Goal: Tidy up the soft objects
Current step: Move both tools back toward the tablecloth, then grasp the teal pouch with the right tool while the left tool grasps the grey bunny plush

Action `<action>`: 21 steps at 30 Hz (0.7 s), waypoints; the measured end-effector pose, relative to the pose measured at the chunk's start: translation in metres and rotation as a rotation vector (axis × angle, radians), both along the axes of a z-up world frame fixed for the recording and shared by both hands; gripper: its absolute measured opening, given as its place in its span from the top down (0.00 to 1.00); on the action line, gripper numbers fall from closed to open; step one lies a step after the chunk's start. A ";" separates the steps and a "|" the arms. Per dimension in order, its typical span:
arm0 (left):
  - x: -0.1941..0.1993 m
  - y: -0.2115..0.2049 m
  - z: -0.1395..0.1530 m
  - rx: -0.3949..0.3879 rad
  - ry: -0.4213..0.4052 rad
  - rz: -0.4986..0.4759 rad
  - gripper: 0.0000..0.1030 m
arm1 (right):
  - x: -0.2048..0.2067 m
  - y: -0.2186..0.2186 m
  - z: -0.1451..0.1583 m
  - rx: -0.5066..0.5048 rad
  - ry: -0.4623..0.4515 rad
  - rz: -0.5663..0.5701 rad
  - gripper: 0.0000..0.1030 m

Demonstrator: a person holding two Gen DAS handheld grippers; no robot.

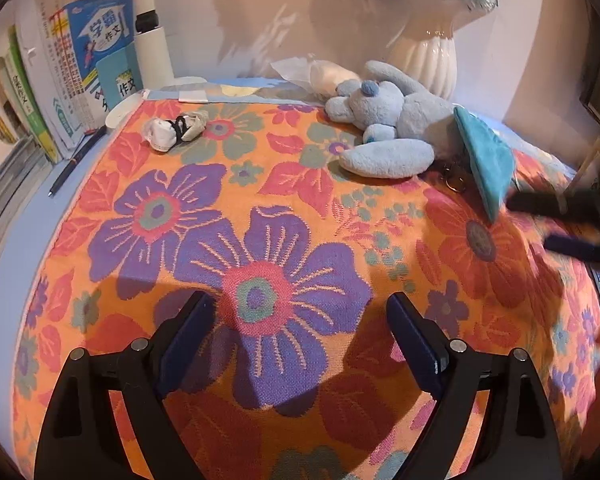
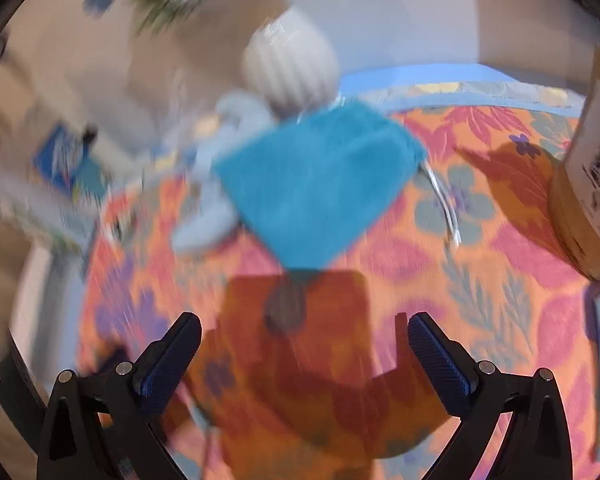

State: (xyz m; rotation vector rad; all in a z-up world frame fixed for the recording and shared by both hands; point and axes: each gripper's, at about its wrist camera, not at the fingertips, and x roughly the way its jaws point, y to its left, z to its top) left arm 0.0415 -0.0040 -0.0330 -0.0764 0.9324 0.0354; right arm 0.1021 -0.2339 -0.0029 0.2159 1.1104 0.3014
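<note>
We find the left gripper (image 1: 297, 320) with its black, blue-padded fingers spread wide over a woven floral cloth (image 1: 235, 240) in orange, purple and pink, nothing between them. At two o'clock in its view lies a fuzzy pale-blue plush toy (image 1: 392, 120), with a flat teal fabric pouch (image 1: 486, 160) propped on edge against its right side and a small white sock bundle (image 1: 175, 130) at eleven o'clock. The right gripper (image 2: 304, 340) is likewise splayed and empty, the blurred teal pouch at twelve o'clock just ahead, a ribbed white vase (image 2: 289, 68) behind it.
</note>
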 end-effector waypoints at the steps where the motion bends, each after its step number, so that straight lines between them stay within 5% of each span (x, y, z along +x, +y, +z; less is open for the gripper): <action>1: 0.004 0.001 0.003 -0.024 0.019 -0.020 0.15 | 0.009 -0.004 0.002 0.042 0.000 -0.028 0.00; 7: 0.037 0.015 0.055 -0.124 -0.042 -0.044 0.15 | 0.051 -0.004 -0.014 0.080 0.042 -0.109 0.04; 11: 0.065 0.007 0.065 -0.132 -0.059 -0.066 0.15 | 0.058 0.010 -0.014 0.068 -0.037 -0.106 0.46; 12: 0.071 0.003 0.064 -0.133 -0.060 -0.076 0.15 | 0.058 0.012 -0.014 0.048 -0.046 -0.098 0.68; 16: 0.093 -0.016 0.053 -0.170 -0.049 -0.126 0.15 | 0.048 0.002 -0.007 0.048 -0.100 -0.080 0.80; 21: 0.120 -0.049 0.042 -0.223 -0.030 -0.162 0.15 | 0.026 -0.040 0.007 0.023 -0.145 -0.169 0.81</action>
